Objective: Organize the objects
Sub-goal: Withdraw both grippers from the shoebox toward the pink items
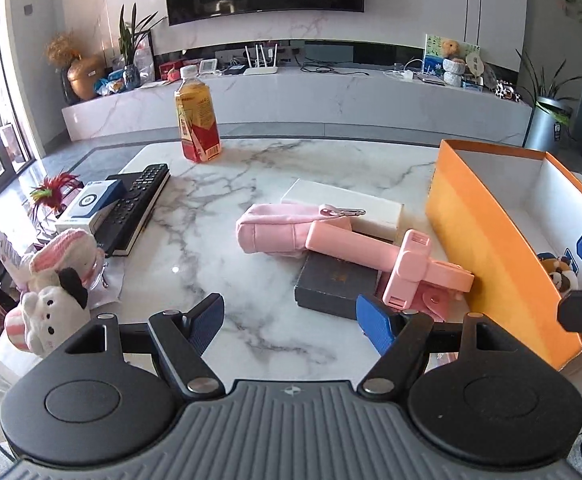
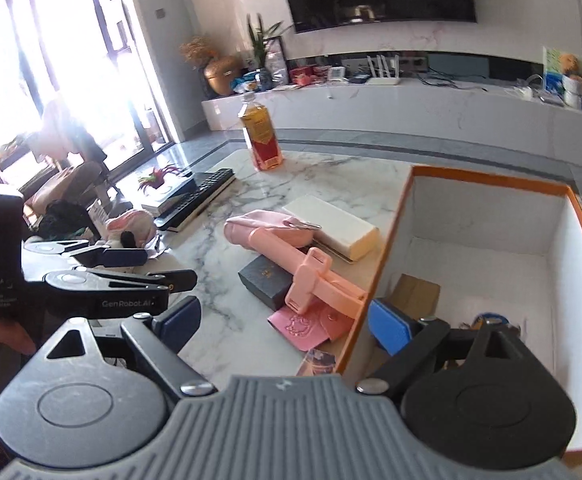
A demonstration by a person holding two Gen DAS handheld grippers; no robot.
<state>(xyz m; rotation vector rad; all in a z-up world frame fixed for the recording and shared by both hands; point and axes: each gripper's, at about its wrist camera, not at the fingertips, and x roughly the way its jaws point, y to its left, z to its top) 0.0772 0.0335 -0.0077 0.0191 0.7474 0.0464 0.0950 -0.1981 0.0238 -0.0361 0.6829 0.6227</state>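
1. Your left claw (image 1: 291,322) is released; its two blue pads stand wide apart above the bare marble bench (image 1: 219,208), and nothing is between them.
2. Your right claw (image 2: 285,320) is also released and holds nothing. Its right pad is over the inside of the orange box (image 2: 487,216), its left pad is over the bench.
3. The orange box stands on the right side of the bench, open at the top, white inside. On its near floor lie a brown card piece (image 2: 417,292) and some small things, which I cannot tell.
4. Just left of the box you have a pile: a pink phone holder (image 1: 387,262) lies across a dark flat box (image 1: 335,284) and touches the orange wall; a pink pouch (image 1: 279,230) is under its far end, and a white box (image 1: 355,208) is behind it. A pink card case (image 2: 311,326) lies near the box wall.
5. At the far side stands a drink bottle (image 1: 197,120), upright.
6. On the left you see a black remote (image 1: 135,204) on a book, a small blue and white box (image 1: 91,204), and plush toys (image 1: 55,284) at the near left edge.
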